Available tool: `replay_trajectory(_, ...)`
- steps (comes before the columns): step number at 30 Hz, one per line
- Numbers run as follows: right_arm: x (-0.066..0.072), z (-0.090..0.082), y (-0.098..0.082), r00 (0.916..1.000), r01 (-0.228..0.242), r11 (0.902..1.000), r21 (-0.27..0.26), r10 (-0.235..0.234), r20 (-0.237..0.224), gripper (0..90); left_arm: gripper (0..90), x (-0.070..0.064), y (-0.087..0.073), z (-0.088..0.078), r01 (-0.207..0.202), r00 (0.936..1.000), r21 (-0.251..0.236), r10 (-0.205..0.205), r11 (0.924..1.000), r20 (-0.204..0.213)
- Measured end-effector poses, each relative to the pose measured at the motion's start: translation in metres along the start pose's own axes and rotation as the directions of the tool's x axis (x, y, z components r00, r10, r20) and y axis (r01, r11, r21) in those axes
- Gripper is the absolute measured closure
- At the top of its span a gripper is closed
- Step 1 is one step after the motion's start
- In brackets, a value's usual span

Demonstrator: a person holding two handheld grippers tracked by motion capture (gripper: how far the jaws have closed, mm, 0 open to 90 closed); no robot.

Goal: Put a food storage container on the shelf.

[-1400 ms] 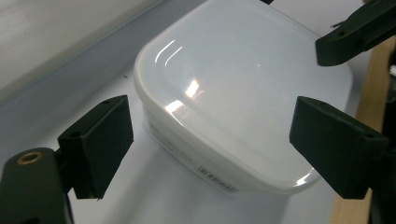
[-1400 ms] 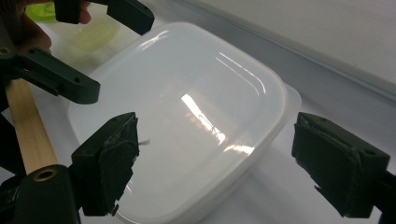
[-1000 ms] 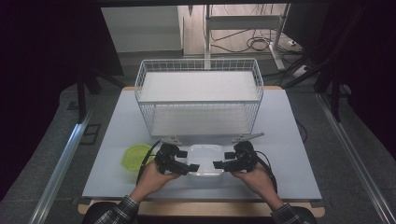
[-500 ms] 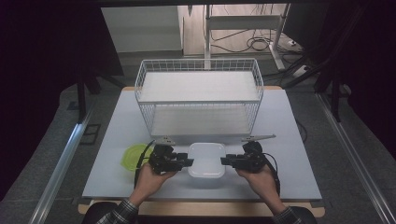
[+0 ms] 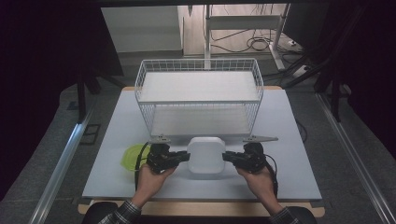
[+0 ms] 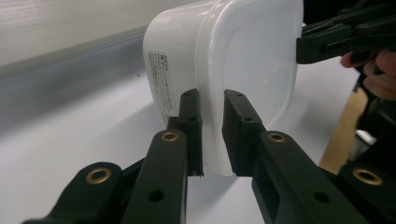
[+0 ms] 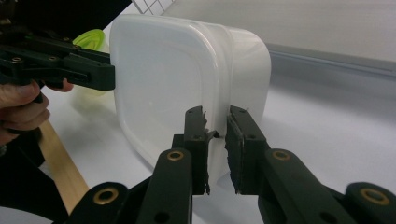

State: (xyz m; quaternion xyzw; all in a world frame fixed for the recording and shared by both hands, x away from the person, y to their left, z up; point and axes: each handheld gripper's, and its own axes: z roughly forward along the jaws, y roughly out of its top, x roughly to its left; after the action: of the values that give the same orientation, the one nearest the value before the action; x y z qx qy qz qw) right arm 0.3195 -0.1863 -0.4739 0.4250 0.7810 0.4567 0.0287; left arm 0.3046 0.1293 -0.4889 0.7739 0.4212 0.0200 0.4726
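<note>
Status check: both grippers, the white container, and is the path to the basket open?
Left gripper and right gripper just closed on white container's rim. Wire basket directly behind. Nothing between.

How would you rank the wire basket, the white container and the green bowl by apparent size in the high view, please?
1. Wire basket, by far the largest.
2. White container.
3. Green bowl, smallest, though the left gripper partly covers it.

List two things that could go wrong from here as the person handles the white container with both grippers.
1. The left gripper and right gripper, whose fingers have just been closing, each pinch only the thin rim of the white plastic container; it could slip or tilt if one hand moves first.
2. The wire basket stands close behind, so a forward lift might knock its front wall.
</note>
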Motion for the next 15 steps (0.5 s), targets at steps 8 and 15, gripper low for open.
replay_trajectory(8, 0.007, -0.007, 0.009, 0.9982, 0.060, 0.9971, -0.048, -0.060, -0.006, 79.1, 78.9, -0.006, 0.009, -0.011, -0.042, 0.9987, -0.038, 0.041, 0.9984, -0.029)
replay_trajectory(15, 0.010, -0.014, 0.019, 0.9959, 0.087, 0.9925, -0.086, -0.089, -0.018, 79.5, 78.8, -0.009, 0.019, -0.019, -0.060, 0.9976, -0.061, 0.057, 0.9964, -0.040)
